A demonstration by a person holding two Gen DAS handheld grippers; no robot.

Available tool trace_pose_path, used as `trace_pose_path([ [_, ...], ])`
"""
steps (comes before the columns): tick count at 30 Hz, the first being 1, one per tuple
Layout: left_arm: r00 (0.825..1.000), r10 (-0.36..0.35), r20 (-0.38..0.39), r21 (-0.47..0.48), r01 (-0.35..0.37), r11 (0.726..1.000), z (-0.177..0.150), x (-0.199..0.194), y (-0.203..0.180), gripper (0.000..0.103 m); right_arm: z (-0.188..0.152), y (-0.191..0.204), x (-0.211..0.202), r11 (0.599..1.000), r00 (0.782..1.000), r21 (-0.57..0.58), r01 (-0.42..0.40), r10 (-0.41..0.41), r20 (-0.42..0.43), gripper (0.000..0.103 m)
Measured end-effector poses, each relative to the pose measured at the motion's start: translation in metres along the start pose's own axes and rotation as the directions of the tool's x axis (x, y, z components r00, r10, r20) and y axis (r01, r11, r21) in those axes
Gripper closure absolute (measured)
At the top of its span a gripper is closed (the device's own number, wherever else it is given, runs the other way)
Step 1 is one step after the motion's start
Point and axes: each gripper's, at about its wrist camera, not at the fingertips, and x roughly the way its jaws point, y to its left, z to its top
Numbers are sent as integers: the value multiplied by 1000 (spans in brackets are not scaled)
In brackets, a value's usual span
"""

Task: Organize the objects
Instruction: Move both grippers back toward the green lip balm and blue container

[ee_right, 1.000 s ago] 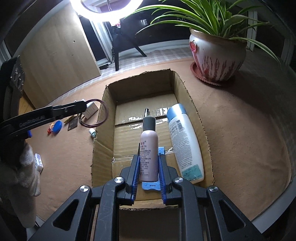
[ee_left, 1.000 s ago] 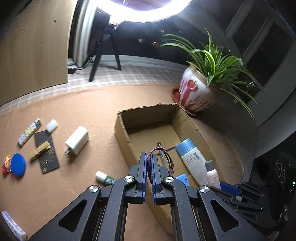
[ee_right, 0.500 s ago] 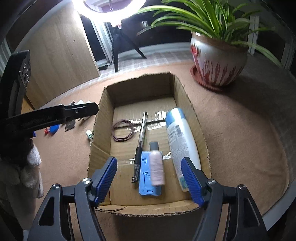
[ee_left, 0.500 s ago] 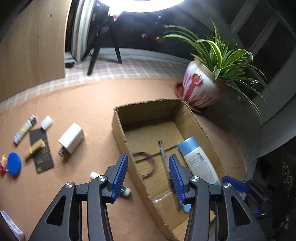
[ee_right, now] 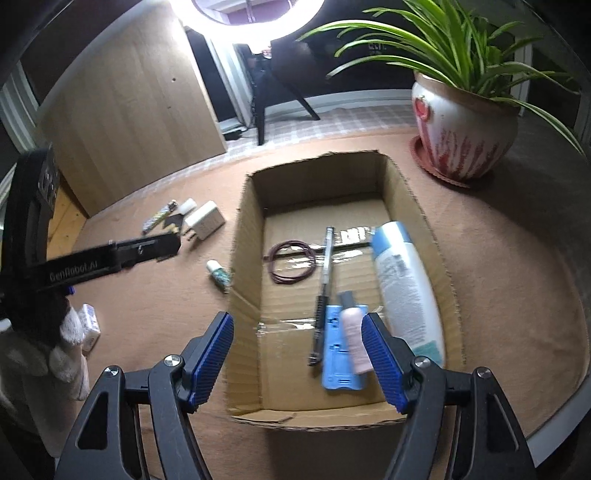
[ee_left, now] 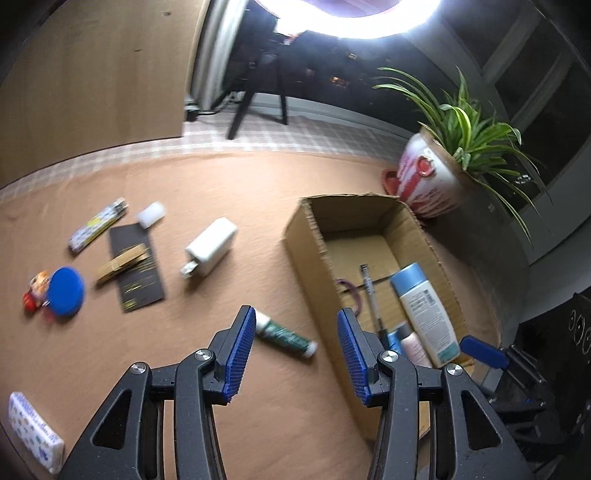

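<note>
While both grippers hang released — left gripper (ee_left: pixel 295 352), right gripper (ee_right: pixel 297 363) — our pink bottle (ee_right: pixel 355 339) and hair tie (ee_right: pixel 291 266) lie in the cardboard box (ee_right: pixel 243 236).

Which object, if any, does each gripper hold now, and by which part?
Nothing is held. The left gripper and right gripper are both open, with nothing between their blue pads.

Home room, potted spider plant (ee_right: pixel 461 122) on brown carpet (ee_right: pixel 498 266), ring light (ee_left: pixel 351 22), wooden board (ee_right: pixel 125 110)
</note>
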Motion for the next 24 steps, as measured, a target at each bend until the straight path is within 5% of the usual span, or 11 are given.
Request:
trace_pose_path([
  [16,991,134,6,-177,-131,975,-70,-77,125,54,12,83,25,984,991,-121,-130,126,-37,35],
  [24,985,170,9,-218,-164,962,-82,-95,160,54,34,105,74,984,982,-109,-143,127,-140,35],
])
